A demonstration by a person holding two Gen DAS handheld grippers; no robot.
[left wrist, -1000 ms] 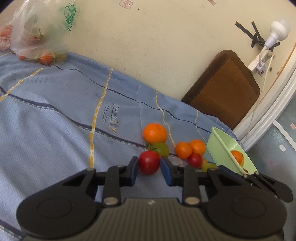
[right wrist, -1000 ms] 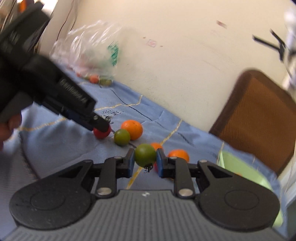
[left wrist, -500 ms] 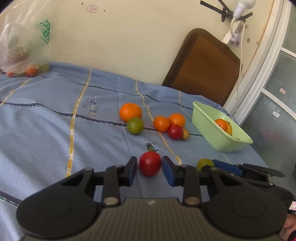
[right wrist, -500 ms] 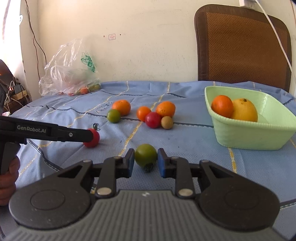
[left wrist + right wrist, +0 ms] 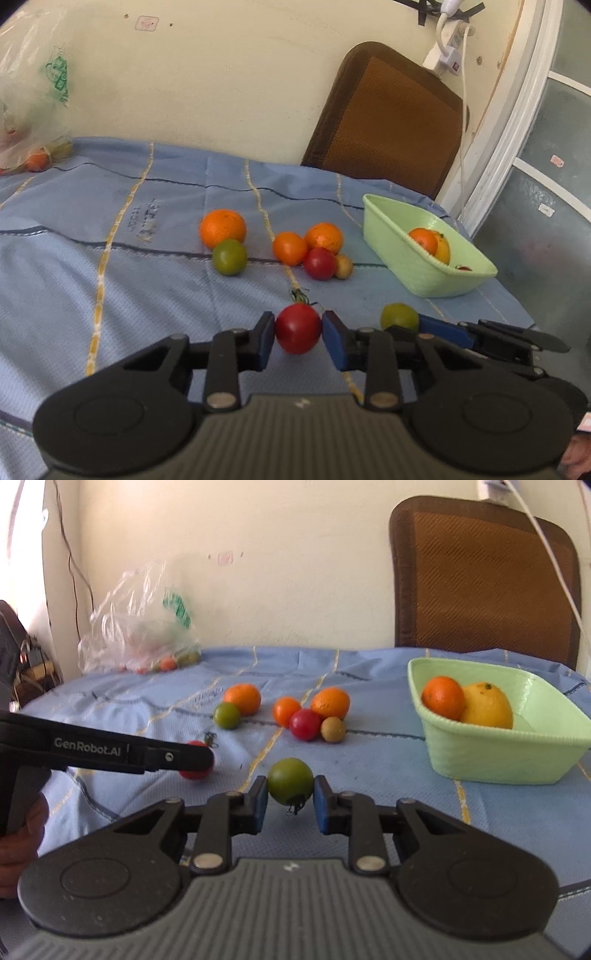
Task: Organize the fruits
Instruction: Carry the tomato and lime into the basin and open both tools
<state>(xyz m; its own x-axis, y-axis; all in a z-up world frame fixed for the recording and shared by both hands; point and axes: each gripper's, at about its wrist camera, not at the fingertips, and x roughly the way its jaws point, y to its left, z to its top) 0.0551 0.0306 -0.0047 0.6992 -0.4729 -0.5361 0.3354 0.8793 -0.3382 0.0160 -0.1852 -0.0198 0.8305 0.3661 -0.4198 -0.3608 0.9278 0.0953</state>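
Your left gripper [image 5: 298,334] pinches a red tomato [image 5: 297,328] between its blue pads, and your right gripper [image 5: 289,800] pinches a green tomato [image 5: 290,781] the same way. Both fruits sit at the fingertips, above the blue cloth [image 5: 369,760]. The green bowl [image 5: 517,760] lies ahead and right of each gripper.
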